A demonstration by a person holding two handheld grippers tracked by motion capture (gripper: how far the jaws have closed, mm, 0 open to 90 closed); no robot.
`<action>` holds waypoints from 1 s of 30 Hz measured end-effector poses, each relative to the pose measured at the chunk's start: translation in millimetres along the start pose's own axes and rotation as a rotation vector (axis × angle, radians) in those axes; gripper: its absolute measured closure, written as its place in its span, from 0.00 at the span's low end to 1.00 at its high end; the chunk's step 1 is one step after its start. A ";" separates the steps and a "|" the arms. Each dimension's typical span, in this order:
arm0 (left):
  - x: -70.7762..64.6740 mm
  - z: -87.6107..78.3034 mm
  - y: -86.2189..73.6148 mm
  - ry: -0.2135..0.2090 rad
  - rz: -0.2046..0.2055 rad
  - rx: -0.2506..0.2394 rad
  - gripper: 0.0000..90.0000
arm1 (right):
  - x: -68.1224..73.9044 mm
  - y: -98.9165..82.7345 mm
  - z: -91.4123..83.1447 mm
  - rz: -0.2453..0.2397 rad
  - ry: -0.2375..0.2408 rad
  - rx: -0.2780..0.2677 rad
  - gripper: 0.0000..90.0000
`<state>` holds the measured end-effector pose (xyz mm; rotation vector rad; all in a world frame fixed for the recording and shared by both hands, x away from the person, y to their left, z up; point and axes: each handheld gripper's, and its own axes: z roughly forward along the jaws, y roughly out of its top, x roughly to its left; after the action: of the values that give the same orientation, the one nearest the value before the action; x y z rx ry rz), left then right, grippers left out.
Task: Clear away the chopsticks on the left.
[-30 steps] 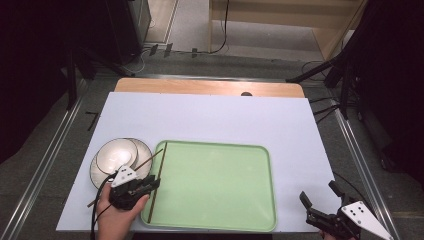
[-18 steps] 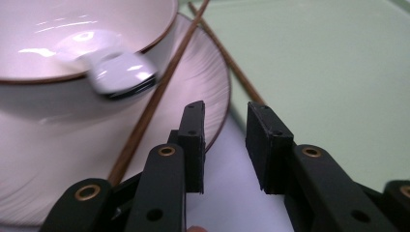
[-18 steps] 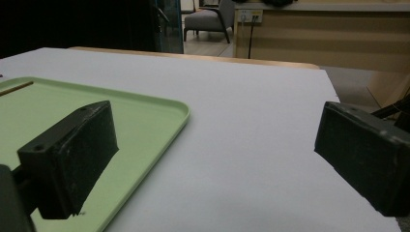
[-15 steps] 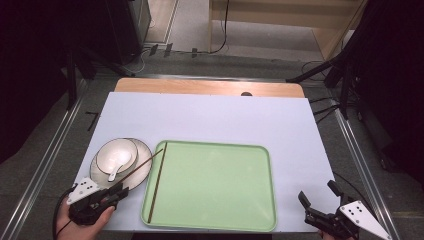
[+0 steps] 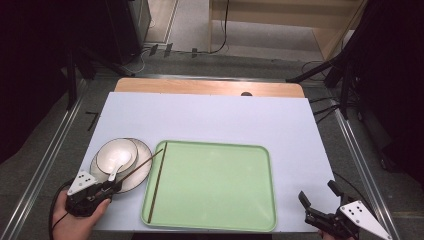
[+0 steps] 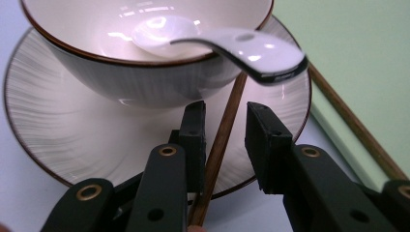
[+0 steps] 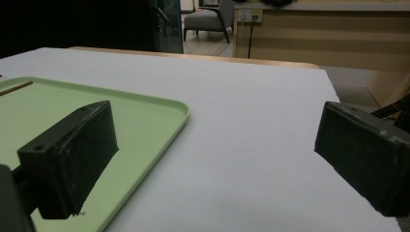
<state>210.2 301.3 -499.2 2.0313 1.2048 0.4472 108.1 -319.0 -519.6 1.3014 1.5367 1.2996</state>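
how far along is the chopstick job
One chopstick already lies inside the green tray. The left gripper straddles the second chopstick leaning over the plate; its pads look not yet shut. Bowl and spoon untouched; right gripper idles open.

Colour key. Tray [image 5: 215,185]: uniform pale green. Worktop [image 5: 210,117]: pale lilac-white sheet over a light wood board showing at the far edge. Bowl [image 6: 121,72]: glossy white inside, fine grey streaks outside, thin dark-brown rim. Plate [image 6: 63,140]: white with fine grey streaks, dark-brown rim line. Spoon [image 6: 232,43]: glossy white, dark marking at the handle end. Two chopsticks, one on the plate [image 6: 222,130], one in the tray [image 5: 156,185]: brown wood. Gripper fingers [image 6: 193,140]: matt black with brass-coloured rivets.
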 end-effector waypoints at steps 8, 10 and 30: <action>-2.3 3.1 3.8 -0.058 0.037 0.046 0.94 | 0.4 0.0 0.3 0.001 0.000 0.004 0.02; -6.1 2.0 5.5 -0.056 0.058 0.043 0.94 | 0.4 0.0 0.5 0.000 -0.001 0.005 0.02; -95.8 36.3 22.1 -0.241 0.004 -0.014 0.94 | 0.4 0.2 -0.2 0.002 -0.002 0.001 0.02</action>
<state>197.8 197.3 -501.7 2.0099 1.0481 0.2043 107.9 -318.7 -519.3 1.3048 1.5355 1.2979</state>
